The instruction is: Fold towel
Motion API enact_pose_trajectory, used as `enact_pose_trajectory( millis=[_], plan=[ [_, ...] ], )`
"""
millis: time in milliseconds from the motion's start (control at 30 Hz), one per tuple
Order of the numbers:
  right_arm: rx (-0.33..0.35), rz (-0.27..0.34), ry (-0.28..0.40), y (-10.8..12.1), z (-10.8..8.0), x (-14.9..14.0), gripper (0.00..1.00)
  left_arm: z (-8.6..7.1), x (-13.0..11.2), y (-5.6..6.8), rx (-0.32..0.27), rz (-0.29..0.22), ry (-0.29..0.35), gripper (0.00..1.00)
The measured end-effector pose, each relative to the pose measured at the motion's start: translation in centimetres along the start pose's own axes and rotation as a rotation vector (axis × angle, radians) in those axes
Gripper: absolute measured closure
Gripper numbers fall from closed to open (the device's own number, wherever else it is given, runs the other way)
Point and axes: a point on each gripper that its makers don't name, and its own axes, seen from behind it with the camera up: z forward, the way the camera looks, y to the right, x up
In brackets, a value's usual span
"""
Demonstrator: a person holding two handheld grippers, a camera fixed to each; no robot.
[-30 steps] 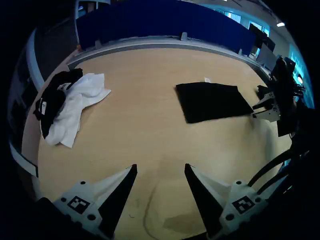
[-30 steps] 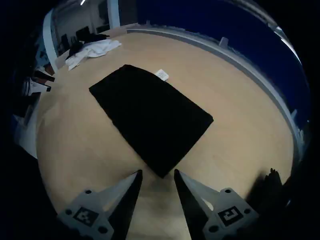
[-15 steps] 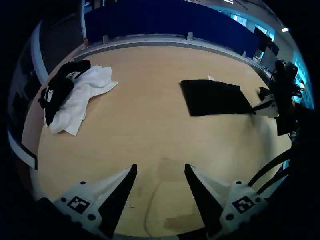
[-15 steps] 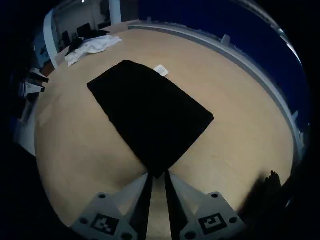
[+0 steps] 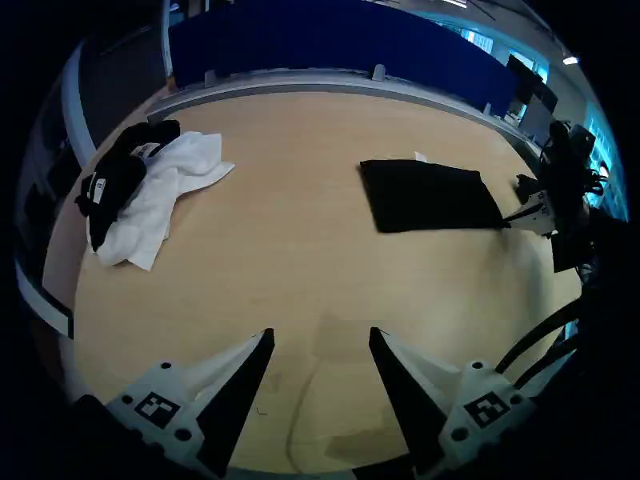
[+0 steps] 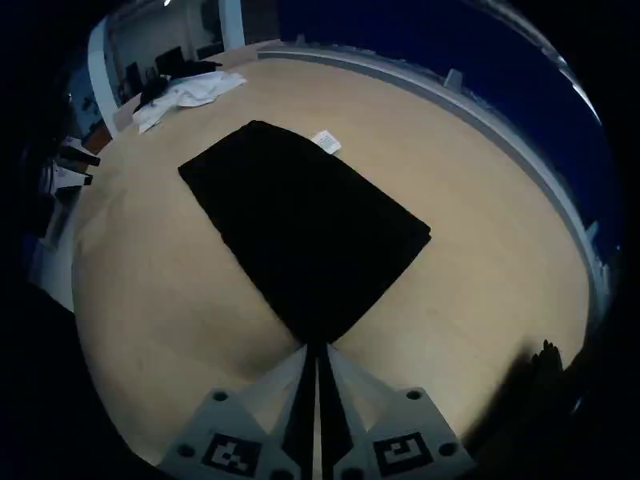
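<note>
Pinching the near corner of the black towel (image 6: pixel 304 232), the right gripper (image 6: pixel 318 348) has its fingers drawn almost together w/ only a thin slit between them; the tips meet right at the corner, so it looks gripped. Towel lies flat as a rectangle on the wooden table (image 5: pixel 304 264); small white tag (image 6: pixel 326 142) sits at its far edge. Left gripper (image 5: pixel 320 331) hovers over bare table, fingers spread wide, holding nothing, well apart from the towel. Pile of white and black cloth (image 5: pixel 152 192) sits near the table's left edge in the left gripper view; blue partition (image 5: pixel 336 40) runs along the back.
</note>
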Motion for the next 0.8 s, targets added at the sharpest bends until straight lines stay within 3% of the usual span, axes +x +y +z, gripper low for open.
enact_pose_trajectory(
  millis=[467,800],
  plan=[
    [0.007,0.011,0.044,0.0,-0.6,1.7,0.94,-0.3,0.4,0.3,-0.009,0.0,0.003,0.12],
    [-0.013,-0.028,0.014,0.0,-0.5,0.8,0.92,-0.2,0.5,0.7,-0.017,0.009,0.003,0.12]
  ],
)
